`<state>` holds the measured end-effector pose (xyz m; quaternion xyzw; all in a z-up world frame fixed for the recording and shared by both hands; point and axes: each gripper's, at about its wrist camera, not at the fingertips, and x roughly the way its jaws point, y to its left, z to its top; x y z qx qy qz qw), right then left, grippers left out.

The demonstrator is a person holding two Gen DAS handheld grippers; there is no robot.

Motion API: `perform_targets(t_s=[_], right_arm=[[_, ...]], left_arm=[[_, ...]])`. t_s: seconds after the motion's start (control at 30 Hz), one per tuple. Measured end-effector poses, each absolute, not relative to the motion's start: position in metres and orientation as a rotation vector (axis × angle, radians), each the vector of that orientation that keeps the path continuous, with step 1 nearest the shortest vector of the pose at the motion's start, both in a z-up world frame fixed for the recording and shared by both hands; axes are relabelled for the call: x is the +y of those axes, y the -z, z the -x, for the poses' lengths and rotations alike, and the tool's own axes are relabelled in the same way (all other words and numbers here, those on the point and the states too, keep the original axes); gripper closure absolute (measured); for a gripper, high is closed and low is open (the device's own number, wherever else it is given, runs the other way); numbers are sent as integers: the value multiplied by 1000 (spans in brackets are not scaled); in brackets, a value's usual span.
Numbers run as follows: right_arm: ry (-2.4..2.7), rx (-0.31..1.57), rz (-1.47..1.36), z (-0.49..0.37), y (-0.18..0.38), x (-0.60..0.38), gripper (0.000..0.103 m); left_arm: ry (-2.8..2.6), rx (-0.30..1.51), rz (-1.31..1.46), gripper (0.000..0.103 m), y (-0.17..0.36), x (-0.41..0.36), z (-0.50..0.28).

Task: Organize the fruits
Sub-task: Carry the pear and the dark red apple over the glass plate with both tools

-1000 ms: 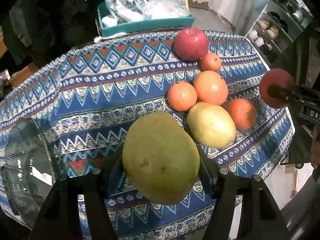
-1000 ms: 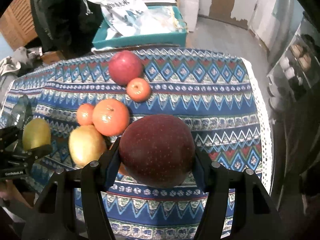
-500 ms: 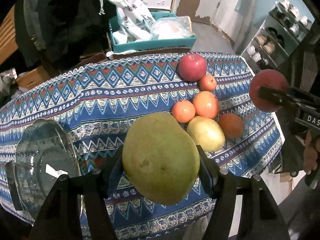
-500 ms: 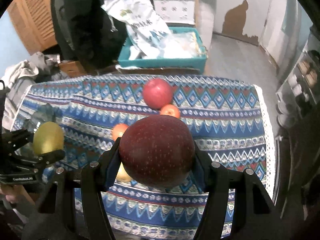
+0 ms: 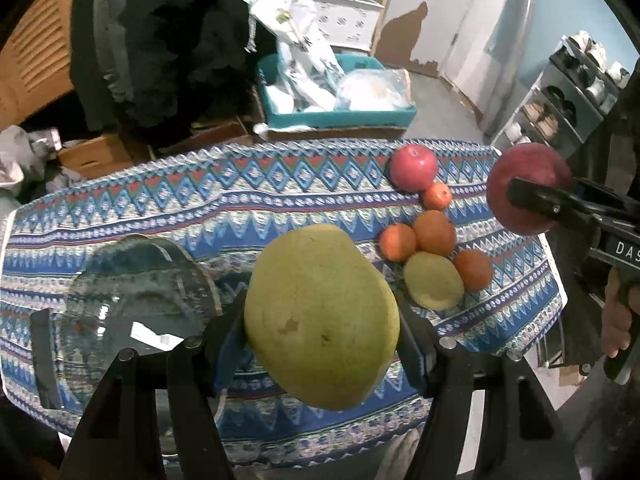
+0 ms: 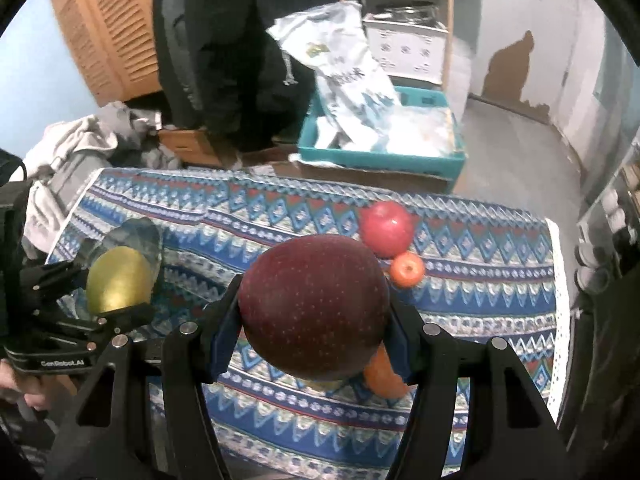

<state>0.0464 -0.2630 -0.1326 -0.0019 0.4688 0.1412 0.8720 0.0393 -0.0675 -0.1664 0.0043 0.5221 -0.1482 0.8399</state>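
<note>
Aloft, a green pear (image 5: pixel 322 316) is clamped in the left gripper (image 5: pixel 322 334); a dark red apple (image 6: pixel 314 306) is clamped in the right gripper (image 6: pixel 314 332), above the bench (image 5: pixel 168 204).

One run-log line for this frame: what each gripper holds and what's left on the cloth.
left gripper: shut on green pear | right gripper: shut on dark red apple | glass bowl: empty | tablecloth: six fruits remain

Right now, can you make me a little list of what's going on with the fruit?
left gripper: fingers shut on a green pear, held in the air
right gripper: fingers shut on a dark red apple
fruit on the tablecloth: red apple, four oranges, another pear
glass bowl: empty, at the cloth's left
</note>
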Motion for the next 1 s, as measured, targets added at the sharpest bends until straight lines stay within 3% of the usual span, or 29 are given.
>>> perform_targets(t_s=[0.4,1.0], right_arm=[[-396,967,37,-57,122,-205,41],[-556,1013,67,-85,138,-106,41]], left_arm=[[263,1073,38,35,153,-23,-32],[136,1101,134,35,174,55,-33]])
